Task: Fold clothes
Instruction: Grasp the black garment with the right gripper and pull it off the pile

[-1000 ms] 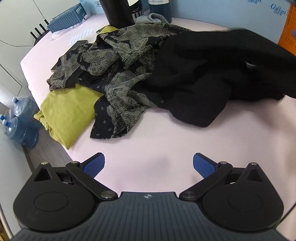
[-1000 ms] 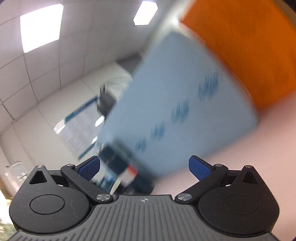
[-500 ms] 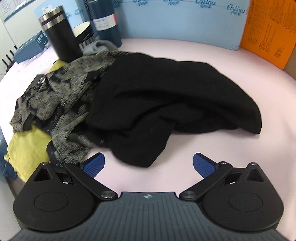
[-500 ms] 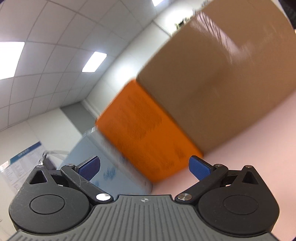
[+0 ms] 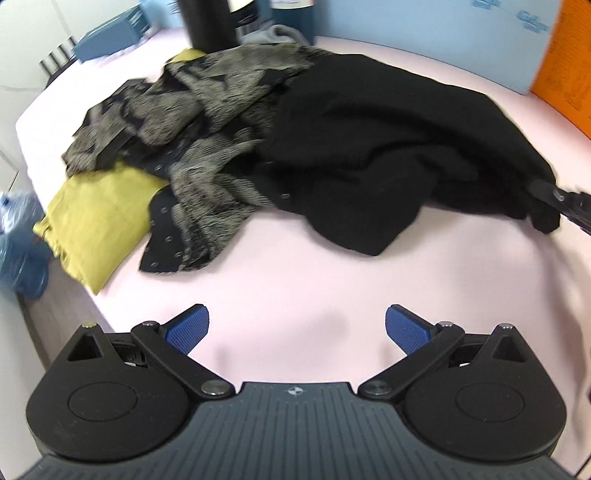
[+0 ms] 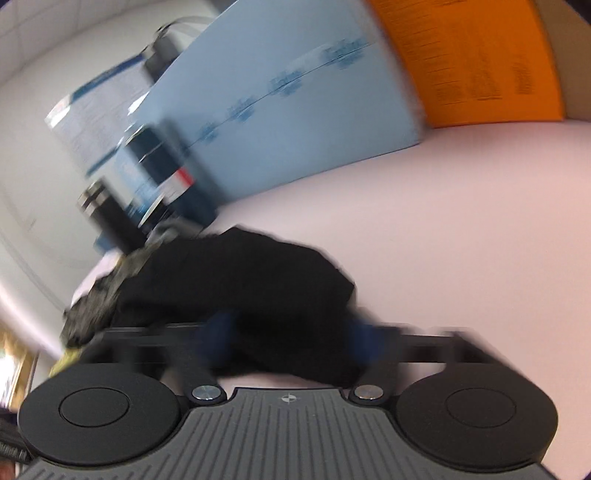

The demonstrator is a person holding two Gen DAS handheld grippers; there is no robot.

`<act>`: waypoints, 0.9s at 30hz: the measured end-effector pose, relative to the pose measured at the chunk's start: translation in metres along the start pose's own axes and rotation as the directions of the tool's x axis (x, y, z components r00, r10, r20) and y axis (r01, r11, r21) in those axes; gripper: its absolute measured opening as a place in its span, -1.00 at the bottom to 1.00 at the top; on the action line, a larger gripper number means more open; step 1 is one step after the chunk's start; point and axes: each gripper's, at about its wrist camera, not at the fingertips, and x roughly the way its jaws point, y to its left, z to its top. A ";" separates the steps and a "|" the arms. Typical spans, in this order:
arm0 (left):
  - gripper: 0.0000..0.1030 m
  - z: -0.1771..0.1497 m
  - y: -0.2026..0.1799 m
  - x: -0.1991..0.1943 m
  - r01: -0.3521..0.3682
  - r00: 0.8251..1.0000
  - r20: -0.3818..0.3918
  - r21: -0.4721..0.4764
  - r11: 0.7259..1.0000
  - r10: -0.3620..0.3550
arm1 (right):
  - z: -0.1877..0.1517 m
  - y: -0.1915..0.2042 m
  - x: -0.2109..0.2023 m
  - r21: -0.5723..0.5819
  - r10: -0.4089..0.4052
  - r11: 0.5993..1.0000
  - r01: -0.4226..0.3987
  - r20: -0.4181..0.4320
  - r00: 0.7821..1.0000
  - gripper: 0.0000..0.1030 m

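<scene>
A black garment [image 5: 388, 147] lies crumpled across the pink table [image 5: 295, 280]. It overlaps a grey-and-black patterned garment [image 5: 207, 122], and a yellow-green cloth [image 5: 99, 214] lies under that one at the table's left edge. My left gripper [image 5: 297, 326] hangs open over bare table in front of the pile, holding nothing. My right gripper [image 6: 290, 338] is blurred and its jaws are closing, with the black garment [image 6: 236, 280] between the pads. In the left wrist view the right gripper [image 5: 550, 195] pinches the garment's right-hand corner.
A black tumbler [image 5: 207, 22] and a dark canister stand behind the pile. A light blue foam board [image 5: 443, 26] and an orange board [image 5: 569, 66] line the back. A blue box [image 5: 114, 35] sits far left. Water bottles [image 5: 18, 240] stand on the floor beyond the left edge.
The right gripper swung down from facing the boards and ceiling onto the black garment, and its wide-open jaws came together. The left view swung right, then back left.
</scene>
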 end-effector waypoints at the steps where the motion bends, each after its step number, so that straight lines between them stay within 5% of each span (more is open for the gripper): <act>1: 0.99 0.002 0.000 -0.001 0.002 1.000 0.008 -0.004 1.000 -0.002 | 0.005 -0.001 -0.004 0.011 0.009 1.000 -0.009 0.003 1.000 -0.89; 5: 0.99 0.012 -0.010 -0.008 0.020 0.998 0.056 0.015 1.000 -0.020 | 0.046 -0.020 -0.066 0.134 0.014 0.990 -0.052 0.271 0.962 -0.89; 11: 0.99 0.025 -0.039 -0.008 0.051 0.995 0.081 0.091 0.995 -0.059 | 0.081 -0.048 -0.215 0.173 -0.065 0.983 -0.058 0.632 0.772 -0.89; 15: 0.99 0.026 -0.065 -0.006 0.075 0.994 0.068 0.157 0.985 -0.086 | 0.099 -0.055 -0.269 0.145 -0.067 0.988 -0.053 0.711 0.700 -0.89; 19: 0.99 0.024 -0.094 -0.006 0.081 0.993 0.059 0.248 0.965 -0.098 | 0.123 -0.058 -0.274 0.093 -0.036 0.995 -0.041 0.700 0.713 -0.88; 24: 0.99 0.015 -0.112 -0.005 0.089 0.993 0.045 0.307 0.947 -0.108 | 0.169 -0.093 -0.228 0.180 -0.139 0.983 0.028 0.641 0.755 -0.74; 25: 0.99 0.013 -0.114 -0.004 0.097 0.993 0.038 0.309 0.946 -0.114 | 0.177 -0.099 -0.220 0.184 -0.170 0.981 0.068 0.626 0.761 -0.60; 26: 0.99 0.011 -0.116 -0.003 0.108 0.992 0.031 0.313 0.944 -0.123 | 0.183 -0.100 -0.213 0.165 -0.203 0.978 0.128 0.605 0.770 0.09; 27: 0.99 0.008 -0.118 -0.003 0.122 0.990 0.028 0.321 0.939 -0.138 | 0.185 -0.097 -0.207 0.134 -0.249 0.968 0.211 0.592 0.766 0.52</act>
